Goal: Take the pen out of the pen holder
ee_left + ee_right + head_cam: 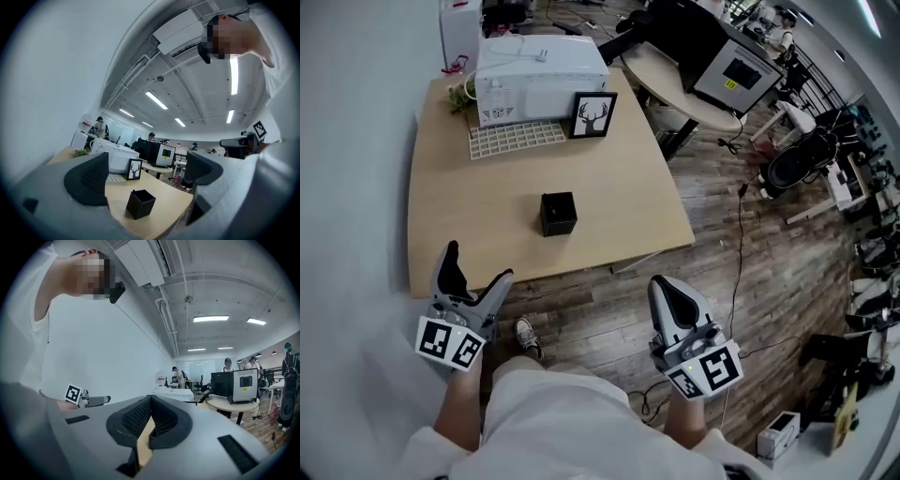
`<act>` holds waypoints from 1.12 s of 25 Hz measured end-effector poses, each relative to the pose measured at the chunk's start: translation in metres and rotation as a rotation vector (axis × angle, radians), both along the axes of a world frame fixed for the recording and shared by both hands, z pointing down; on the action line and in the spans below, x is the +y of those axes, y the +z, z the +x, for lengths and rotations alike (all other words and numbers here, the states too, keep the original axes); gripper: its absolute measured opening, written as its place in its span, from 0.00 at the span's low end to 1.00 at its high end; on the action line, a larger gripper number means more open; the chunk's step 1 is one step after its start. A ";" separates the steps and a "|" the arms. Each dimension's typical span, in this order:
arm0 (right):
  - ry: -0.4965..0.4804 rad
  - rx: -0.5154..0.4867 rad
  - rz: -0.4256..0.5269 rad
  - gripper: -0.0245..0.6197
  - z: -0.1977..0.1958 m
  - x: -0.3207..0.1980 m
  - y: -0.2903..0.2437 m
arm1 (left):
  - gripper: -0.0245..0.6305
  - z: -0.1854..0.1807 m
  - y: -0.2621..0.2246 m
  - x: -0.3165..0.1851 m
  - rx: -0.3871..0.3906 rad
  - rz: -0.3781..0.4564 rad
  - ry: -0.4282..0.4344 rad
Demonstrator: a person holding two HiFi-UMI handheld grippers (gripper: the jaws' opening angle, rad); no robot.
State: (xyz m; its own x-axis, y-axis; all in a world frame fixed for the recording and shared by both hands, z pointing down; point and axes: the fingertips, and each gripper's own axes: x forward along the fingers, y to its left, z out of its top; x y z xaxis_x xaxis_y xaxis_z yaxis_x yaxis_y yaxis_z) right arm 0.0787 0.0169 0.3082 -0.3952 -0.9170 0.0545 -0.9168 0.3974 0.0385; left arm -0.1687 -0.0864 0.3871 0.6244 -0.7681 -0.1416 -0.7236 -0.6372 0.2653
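Observation:
A small black square pen holder (pixel 558 213) stands near the middle of the light wooden table (pixel 469 216). In the left gripper view the pen holder (pixel 140 203) sits just ahead between the jaws; its top is open and no pen shows in it. My left gripper (pixel 478 263) hovers over the table's near edge, open and holding nothing (pixel 147 172). My right gripper (pixel 664 284) is off the table over the wooden floor, to the right of the holder. Its jaws meet at the tips with nothing between them (pixel 150 403).
At the table's far end stand a white appliance (pixel 539 67), a framed deer picture (pixel 592 114), a white grid mat (pixel 517 139) and a small plant (pixel 461 94). A round table with a boxy monitor (pixel 727 73) is at the back right. Cables lie on the floor (pixel 739 244).

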 end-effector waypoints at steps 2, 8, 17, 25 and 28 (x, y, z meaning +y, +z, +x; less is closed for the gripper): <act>0.026 0.003 -0.007 0.04 -0.001 -0.025 -0.001 | 0.83 0.008 -0.004 -0.033 0.009 0.003 0.038; 0.107 -0.033 -0.068 0.04 0.013 -0.064 0.023 | 0.83 0.033 0.003 -0.100 -0.006 -0.002 0.110; 0.039 -0.070 -0.078 0.04 0.045 -0.128 0.037 | 0.82 0.073 0.053 -0.128 -0.058 -0.113 0.079; -0.087 -0.092 -0.098 0.04 0.056 -0.176 0.041 | 0.82 0.119 0.107 -0.152 -0.164 -0.200 0.091; -0.108 -0.085 -0.108 0.04 0.062 -0.186 0.044 | 0.82 0.136 0.136 -0.162 -0.206 -0.246 0.111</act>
